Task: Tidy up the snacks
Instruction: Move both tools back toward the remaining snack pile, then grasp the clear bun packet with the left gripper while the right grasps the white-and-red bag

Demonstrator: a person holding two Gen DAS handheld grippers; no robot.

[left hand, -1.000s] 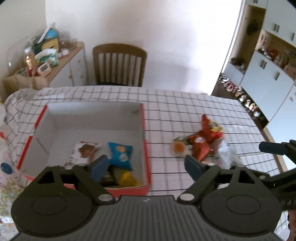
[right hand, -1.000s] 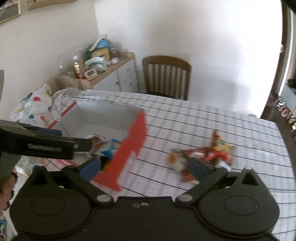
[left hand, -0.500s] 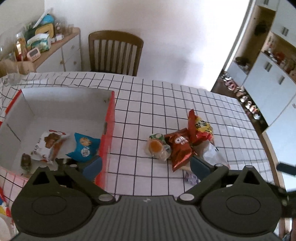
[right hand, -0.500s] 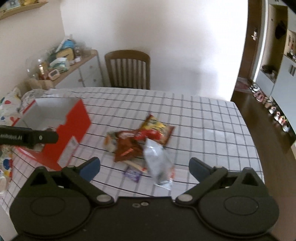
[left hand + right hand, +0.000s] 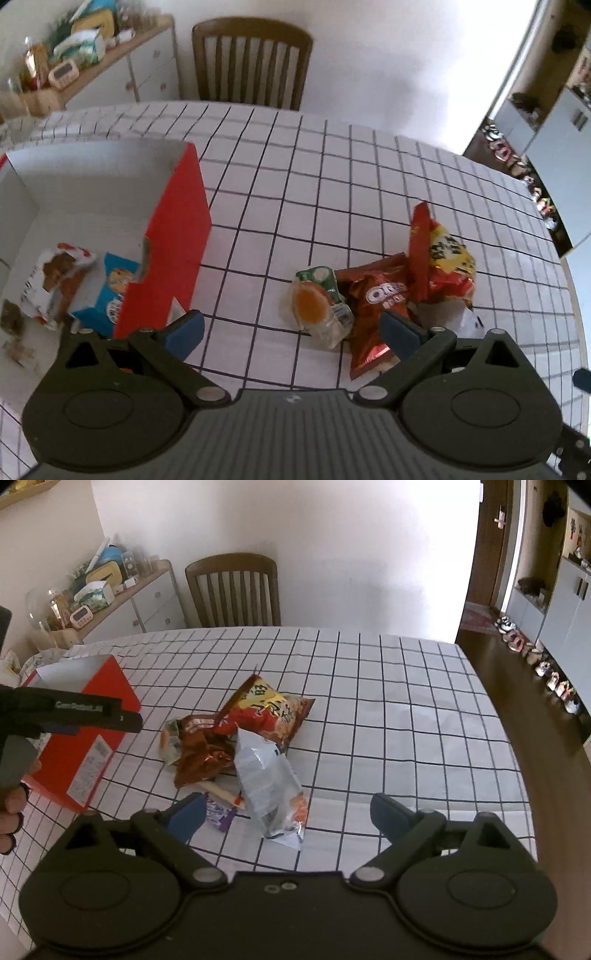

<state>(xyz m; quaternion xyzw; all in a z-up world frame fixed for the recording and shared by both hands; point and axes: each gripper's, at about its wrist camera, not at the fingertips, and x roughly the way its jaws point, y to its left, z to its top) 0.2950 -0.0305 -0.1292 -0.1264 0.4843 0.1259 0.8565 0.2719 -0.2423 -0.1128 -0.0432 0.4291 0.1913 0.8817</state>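
A red box (image 5: 173, 236) with a white inside stands at the left and holds a blue packet (image 5: 107, 295) and a white cookie packet (image 5: 55, 280). To its right lies a pile: a jelly cup (image 5: 317, 306), a brown Oreo packet (image 5: 373, 306) and a red-yellow chips bag (image 5: 443, 258). My left gripper (image 5: 291, 330) hangs open just before the jelly cup. In the right wrist view the chips bag (image 5: 269, 712), a silver packet (image 5: 266, 779) and a small purple packet (image 5: 218, 812) show. My right gripper (image 5: 290, 812) is closing, astride the silver packet's near end without pressing it.
The checked tablecloth (image 5: 406, 709) reaches right to the table edge. A wooden chair (image 5: 232, 590) stands at the far side, with a cluttered sideboard (image 5: 122, 602) left of it. A hand (image 5: 11, 805) and a black finger (image 5: 92, 714) of the left gripper show beside the red box (image 5: 81, 738).
Both views have swung right, away from the box and over the snack pile, and have sunk closer to the table. The right jaws have narrowed slightly.
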